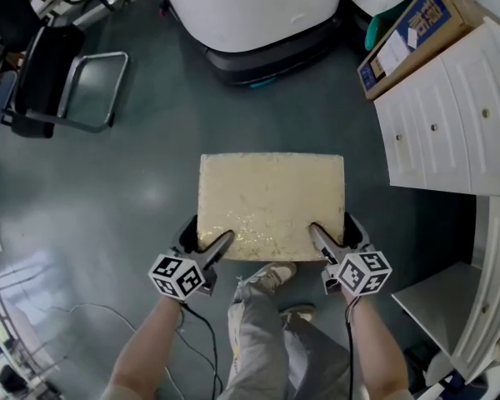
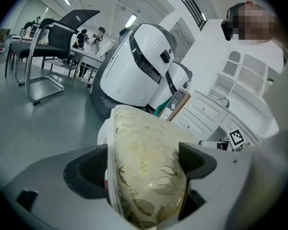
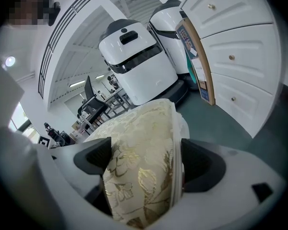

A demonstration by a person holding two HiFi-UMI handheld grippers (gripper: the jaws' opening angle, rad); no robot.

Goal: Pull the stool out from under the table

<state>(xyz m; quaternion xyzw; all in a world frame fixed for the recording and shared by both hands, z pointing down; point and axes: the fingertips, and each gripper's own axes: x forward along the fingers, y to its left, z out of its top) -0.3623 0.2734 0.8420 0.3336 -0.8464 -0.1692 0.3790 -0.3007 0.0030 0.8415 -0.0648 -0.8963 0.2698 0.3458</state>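
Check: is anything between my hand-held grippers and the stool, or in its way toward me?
Nothing between: the left hand-held gripper and right hand-held gripper both clamp the stool at its near edge. Toward you, only your own shoe stands by that edge.

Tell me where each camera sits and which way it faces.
Head view: on the person's head, looking steeply down at the stool and floor; shows forearms, legs, left gripper, right gripper.
Left gripper view: on the left gripper, looking along the stool toward a white machine and chair; its jaws clamp the stool.
Right gripper view: on the right gripper, facing that machine and white drawers; its jaws clamp the stool.
Shared: all three show the stool and the machine.
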